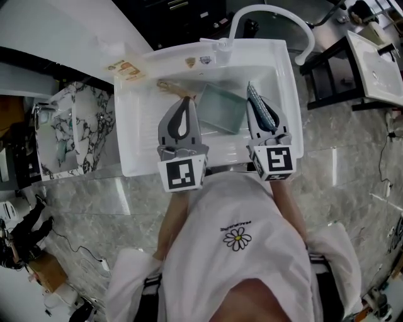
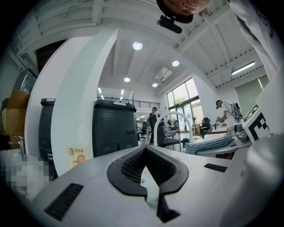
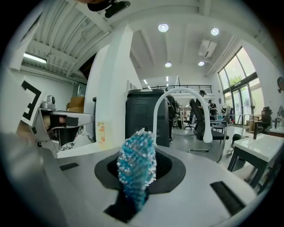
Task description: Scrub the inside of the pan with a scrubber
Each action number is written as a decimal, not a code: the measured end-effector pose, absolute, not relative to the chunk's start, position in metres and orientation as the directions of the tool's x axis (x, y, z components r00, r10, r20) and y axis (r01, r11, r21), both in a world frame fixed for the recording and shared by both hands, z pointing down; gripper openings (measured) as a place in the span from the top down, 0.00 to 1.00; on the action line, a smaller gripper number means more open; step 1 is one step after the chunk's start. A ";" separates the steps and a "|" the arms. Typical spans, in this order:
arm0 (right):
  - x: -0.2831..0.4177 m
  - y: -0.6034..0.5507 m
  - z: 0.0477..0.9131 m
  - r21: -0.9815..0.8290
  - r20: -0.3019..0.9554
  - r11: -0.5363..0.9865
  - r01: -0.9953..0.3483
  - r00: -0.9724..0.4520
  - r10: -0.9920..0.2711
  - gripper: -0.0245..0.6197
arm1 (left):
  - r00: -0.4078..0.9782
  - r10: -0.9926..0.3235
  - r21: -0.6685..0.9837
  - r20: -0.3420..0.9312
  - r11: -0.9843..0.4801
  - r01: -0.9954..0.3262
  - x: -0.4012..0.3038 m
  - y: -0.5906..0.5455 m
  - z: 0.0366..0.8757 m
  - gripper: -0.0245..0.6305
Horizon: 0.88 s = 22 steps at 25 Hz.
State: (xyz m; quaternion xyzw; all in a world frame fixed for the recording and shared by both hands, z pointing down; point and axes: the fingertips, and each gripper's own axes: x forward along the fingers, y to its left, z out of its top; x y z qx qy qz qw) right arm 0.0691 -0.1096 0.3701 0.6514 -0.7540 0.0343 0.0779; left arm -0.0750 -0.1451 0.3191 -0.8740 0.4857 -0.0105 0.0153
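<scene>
A square grey-green pan (image 1: 221,108) lies in the white sink (image 1: 135,126), between my two grippers. My left gripper (image 1: 184,100) is over the pan's left edge; its jaws are shut with nothing between them (image 2: 145,148). My right gripper (image 1: 259,112) is over the pan's right edge and is shut on a blue sparkly scrubber (image 1: 258,100), which stands up out of the jaws (image 3: 136,170). Both grippers point level over the sink. The pan is out of sight in both gripper views.
A white arched faucet (image 1: 271,19) stands at the sink's far rim. A wooden-handled utensil (image 1: 173,88) lies in the basin left of the pan. A marbled counter (image 1: 75,129) is on the left, and a dark-framed table (image 1: 371,63) on the right.
</scene>
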 end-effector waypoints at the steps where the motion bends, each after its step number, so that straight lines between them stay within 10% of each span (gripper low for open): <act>1: 0.069 -0.109 0.370 0.053 0.162 0.149 -0.987 -0.138 -0.977 0.86 | 0.528 -0.849 -0.041 0.002 -0.527 -0.849 -0.075 -0.145 0.319 0.94; 22: 0.082 -0.110 0.360 0.053 0.131 0.122 -0.991 -0.115 -0.985 0.86 | 0.490 -0.871 -0.045 -0.020 -0.489 -0.871 -0.082 -0.151 0.312 0.94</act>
